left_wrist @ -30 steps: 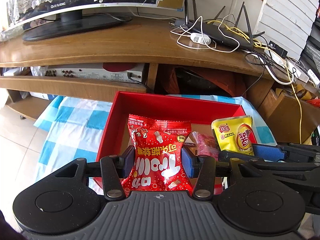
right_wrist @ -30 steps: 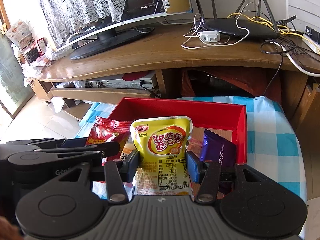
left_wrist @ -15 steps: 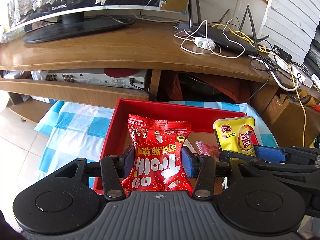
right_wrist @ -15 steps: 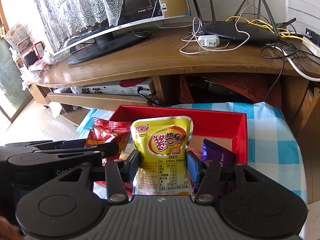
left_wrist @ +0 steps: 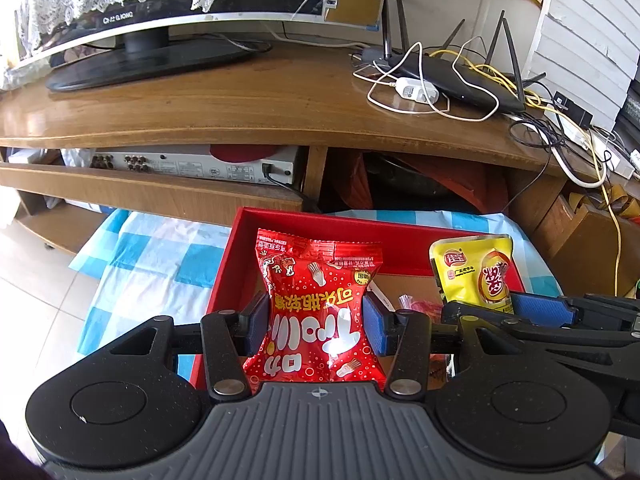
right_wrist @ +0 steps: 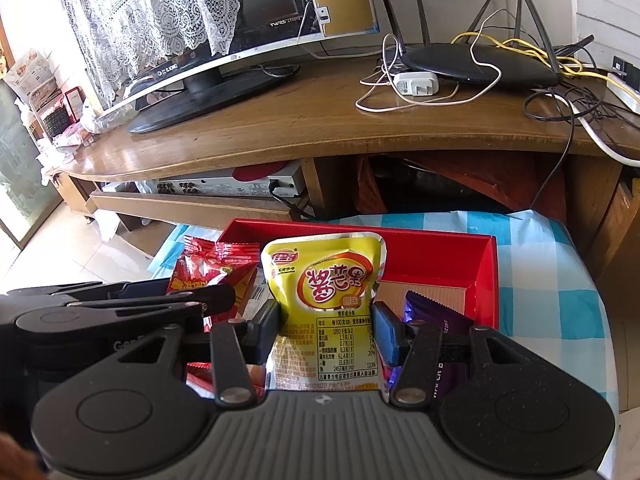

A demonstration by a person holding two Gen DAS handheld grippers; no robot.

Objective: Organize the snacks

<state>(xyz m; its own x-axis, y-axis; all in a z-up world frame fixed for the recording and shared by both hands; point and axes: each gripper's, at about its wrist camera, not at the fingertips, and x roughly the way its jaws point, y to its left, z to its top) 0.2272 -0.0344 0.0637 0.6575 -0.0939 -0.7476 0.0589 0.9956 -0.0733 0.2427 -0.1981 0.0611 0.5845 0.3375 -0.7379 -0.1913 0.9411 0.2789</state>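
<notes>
**Both packets gripped above the red box**

Plainly, we had our left gripper [left_wrist: 316, 318] clamped on a shiny red foil snack packet with white lettering [left_wrist: 318, 308], its blue pads [left_wrist: 371, 322] pinching the packet's middle. Our right gripper [right_wrist: 326, 332] gripped a yellow plastic snack pouch [right_wrist: 326, 292] the same way. Beneath and ahead of both tools sat the shallow red cardboard box [right_wrist: 436, 258] on a blue-and-white checked cloth [right_wrist: 544, 280]. A purple biscuit wrapper [right_wrist: 434, 316] lay in the box, just right of the right gripper.
</notes>
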